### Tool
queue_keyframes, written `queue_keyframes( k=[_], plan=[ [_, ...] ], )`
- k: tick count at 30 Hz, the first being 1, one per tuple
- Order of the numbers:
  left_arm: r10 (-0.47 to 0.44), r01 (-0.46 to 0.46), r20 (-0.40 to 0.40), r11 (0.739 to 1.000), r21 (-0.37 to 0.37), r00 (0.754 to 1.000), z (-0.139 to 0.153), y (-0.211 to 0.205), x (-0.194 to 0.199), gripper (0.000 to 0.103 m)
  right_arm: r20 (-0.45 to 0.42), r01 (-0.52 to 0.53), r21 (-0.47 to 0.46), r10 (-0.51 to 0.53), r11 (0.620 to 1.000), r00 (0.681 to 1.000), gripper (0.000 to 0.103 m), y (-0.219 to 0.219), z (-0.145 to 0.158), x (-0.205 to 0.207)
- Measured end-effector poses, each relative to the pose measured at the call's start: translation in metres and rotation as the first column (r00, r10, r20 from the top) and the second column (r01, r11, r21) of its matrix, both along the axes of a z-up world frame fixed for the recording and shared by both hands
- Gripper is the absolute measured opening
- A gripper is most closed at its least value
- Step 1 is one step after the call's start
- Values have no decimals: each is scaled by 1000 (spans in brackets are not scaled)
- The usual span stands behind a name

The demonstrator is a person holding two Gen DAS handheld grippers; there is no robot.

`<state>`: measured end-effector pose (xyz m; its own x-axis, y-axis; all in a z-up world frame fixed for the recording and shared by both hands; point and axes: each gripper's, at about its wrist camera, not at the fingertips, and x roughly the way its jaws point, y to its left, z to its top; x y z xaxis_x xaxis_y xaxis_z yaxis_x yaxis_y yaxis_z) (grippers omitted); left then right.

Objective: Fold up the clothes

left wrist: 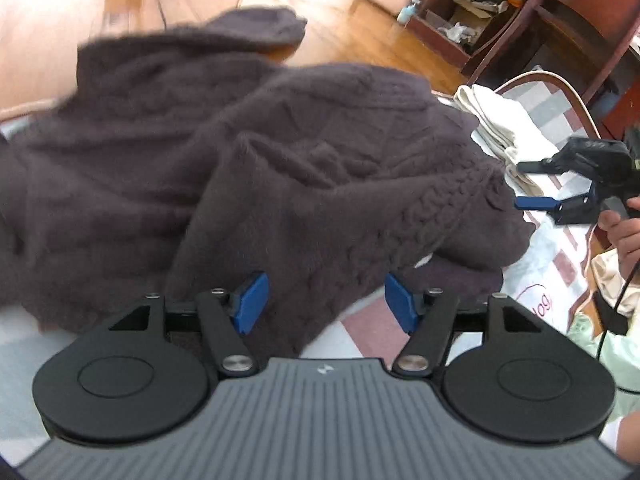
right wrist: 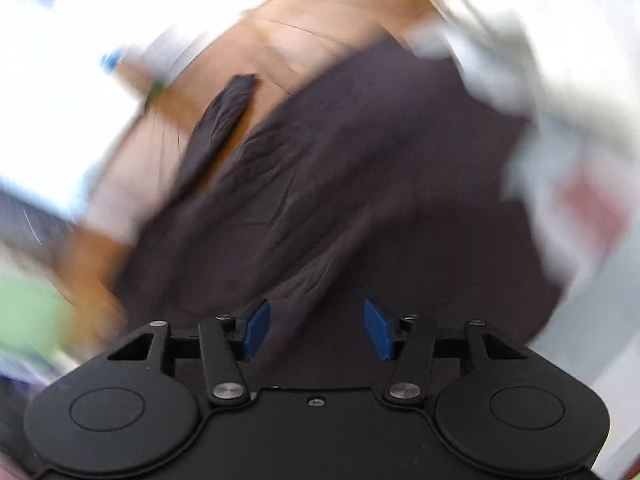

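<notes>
A dark knitted sweater [left wrist: 248, 168] lies in a loose, rumpled heap on a checked cloth [left wrist: 360, 324] that covers the work surface. The left gripper [left wrist: 326, 302] points down at the near edge of the heap with its blue pads spread apart; a fold of the knit lies between them, but neither pad presses on it. To the right, a folded cream garment [left wrist: 500, 120] rests just beside the sweater. The right gripper [left wrist: 532, 186] shows there from the side, held by a hand [left wrist: 624, 232], its two fingers apart with nothing between them. The right wrist view is badly blurred: dark fabric fills its middle, and the blue pads stand released above it, gripping nothing
</notes>
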<state>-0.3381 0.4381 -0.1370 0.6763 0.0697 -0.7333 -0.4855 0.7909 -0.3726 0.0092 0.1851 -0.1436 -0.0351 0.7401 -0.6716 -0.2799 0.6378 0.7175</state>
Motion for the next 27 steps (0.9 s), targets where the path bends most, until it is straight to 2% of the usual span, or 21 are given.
queue_keyframes(
  k=[1, 2, 4, 6, 9, 12, 14, 15, 16, 17, 18, 19, 21, 24, 26, 27],
  plan=[
    [-10, 12, -33, 999, 46, 999, 0, -4, 1, 64, -108, 45, 55, -39, 997, 993, 58, -6, -9, 5],
    [-19, 24, -66, 996, 91, 998, 0, -8, 2, 64, -170, 77, 84, -62, 993, 983, 58, -9, -18, 7],
    [-30, 52, -124, 982, 182, 992, -1, -16, 1, 64, -191, 112, 63, -98, 992, 977, 59, -10, -26, 13],
    [-31, 75, -171, 963, 258, 985, -2, -22, -2, 64, -167, 121, 22, -116, 992, 979, 60, -6, -29, 20],
    [-22, 62, -167, 969, 238, 986, -5, -17, -10, 64, -113, 118, -29, -120, 993, 986, 70, 7, -29, 32],
    [-80, 126, -185, 958, 257, 980, -9, -22, -2, 79, -24, 115, -116, -118, 987, 993, 76, 27, -32, 42],
    [-98, 173, -234, 930, 325, 967, -14, -29, 10, 80, 56, 76, -205, -66, 976, 996, 74, 43, -34, 41],
    [-99, 187, -249, 914, 359, 963, -15, -31, 15, 80, 94, 59, -250, -36, 967, 995, 61, 51, -35, 40],
    [-98, 188, -243, 906, 379, 965, -15, -31, 17, 80, 131, 44, -295, -5, 955, 991, 44, 60, -36, 40],
    [-94, 175, -223, 910, 376, 970, -14, -28, 18, 80, 191, 25, -324, 40, 946, 981, 35, 66, -33, 34],
    [-86, 155, -203, 923, 352, 975, -14, -22, 17, 81, 275, 1, -338, 98, 941, 957, 15, 70, -25, 21],
    [-77, 135, -183, 935, 328, 980, -14, -16, 17, 83, 355, -21, -355, 155, 935, 922, 9, 74, -17, 9],
    [-59, 99, -148, 953, 285, 987, -14, -6, 15, 83, 465, -31, -309, 180, 950, 867, 8, 71, 5, -12],
    [-31, 66, -133, 959, 274, 991, -13, 1, 10, 83, 589, -62, -70, 92, 996, 803, 7, 39, 57, -35],
    [6, 21, -101, 965, 262, 995, -8, 4, 0, 83, 647, -109, 78, 33, 991, 762, 7, 5, 94, -54],
    [27, -4, -85, 967, 254, 996, -4, 5, -5, 83, 664, -125, 94, 32, 988, 747, 7, -13, 105, -63]
  ],
)
